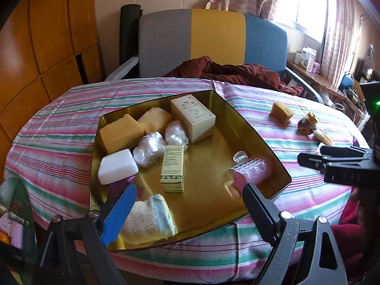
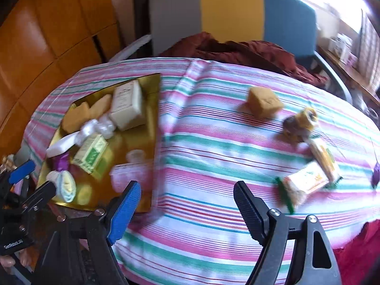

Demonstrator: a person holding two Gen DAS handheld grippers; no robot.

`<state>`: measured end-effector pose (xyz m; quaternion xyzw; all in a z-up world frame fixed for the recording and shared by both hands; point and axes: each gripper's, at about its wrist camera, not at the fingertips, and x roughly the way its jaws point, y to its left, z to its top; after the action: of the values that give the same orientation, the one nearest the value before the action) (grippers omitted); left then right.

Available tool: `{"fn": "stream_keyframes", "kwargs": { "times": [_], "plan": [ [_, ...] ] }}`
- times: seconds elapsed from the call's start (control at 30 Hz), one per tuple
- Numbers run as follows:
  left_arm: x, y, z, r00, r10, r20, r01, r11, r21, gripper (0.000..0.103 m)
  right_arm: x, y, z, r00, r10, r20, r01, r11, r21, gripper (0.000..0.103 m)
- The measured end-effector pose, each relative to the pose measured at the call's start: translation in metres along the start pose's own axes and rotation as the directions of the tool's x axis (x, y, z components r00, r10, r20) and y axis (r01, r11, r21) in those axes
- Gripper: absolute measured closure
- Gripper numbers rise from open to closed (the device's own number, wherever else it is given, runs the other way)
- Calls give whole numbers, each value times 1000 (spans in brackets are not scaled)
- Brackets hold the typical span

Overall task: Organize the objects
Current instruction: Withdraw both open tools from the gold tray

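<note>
Both tools stand released and empty; the right tool should square over the tan block before carrying it to the gold tray.

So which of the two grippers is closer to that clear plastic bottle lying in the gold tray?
Left. The left gripper hangs just before the bottle; the right gripper hangs over the striped cloth beside the tray.

A desk under a pink, green and white striped cloth filled the room's middle. Behind it stood a chair backed in grey, yellow and blue, a dark red cloth heaped on its seat. Orange wooden panels lined the left wall. Daylight glared through a curtained window on the right, above a cluttered shelf.
</note>
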<state>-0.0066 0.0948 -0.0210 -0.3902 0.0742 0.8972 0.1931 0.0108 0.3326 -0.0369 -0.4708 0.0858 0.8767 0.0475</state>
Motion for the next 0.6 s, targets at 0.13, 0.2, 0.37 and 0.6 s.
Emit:
{"fn": "stream_keyframes", "kwargs": {
  "times": [0.13, 0.2, 0.37, 0.6],
  "plan": [
    [1, -8, 3, 1000, -8, 3, 8, 1000, 18, 12, -2, -27, 0, 999, -36, -5, 36, 998, 57, 21],
    [1, -11, 4, 1000, -10, 5, 10, 1000, 26, 12, -4, -41, 2, 998, -60, -6, 60, 995, 84, 21],
    [2, -21, 9, 1000, -23, 6, 22, 998, 52, 12, -11, -75, 7, 994, -109, -5, 108, 984, 140, 21],
    [6, -38, 13, 999, -49, 2, 49, 994, 93, 12, -19, -122, 15, 987, -162, -8, 160, 962, 223, 21]
  ]
}}
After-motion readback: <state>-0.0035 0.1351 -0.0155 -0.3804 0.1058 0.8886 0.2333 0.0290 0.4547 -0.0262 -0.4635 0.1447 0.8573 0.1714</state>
